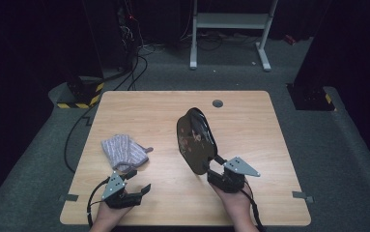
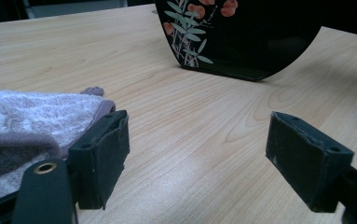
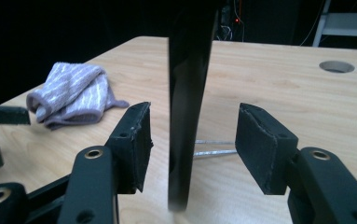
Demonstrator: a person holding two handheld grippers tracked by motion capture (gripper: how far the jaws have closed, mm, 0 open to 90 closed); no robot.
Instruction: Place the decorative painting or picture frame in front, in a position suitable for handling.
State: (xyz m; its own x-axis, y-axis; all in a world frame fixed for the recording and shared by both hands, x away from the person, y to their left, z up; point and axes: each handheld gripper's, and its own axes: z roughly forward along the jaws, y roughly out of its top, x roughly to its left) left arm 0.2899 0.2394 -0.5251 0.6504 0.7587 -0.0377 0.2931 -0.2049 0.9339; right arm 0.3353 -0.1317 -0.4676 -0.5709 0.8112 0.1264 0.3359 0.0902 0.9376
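1. On the pale wooden tabletop, the black lacquered plate with a painted flower pattern stands on edge, right of centre.
2. My right tongs straddle its rim edge-on, pads not yet touching.
3. My left tongs gape empty beside the grey striped cloth.

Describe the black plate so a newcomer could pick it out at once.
On the wooden table, right of centre, a plate stands on edge between the open jaws of the right tool. It is glossy black with painted leaves and red blossoms, unlike the soft striped grey cloth lying to its left.
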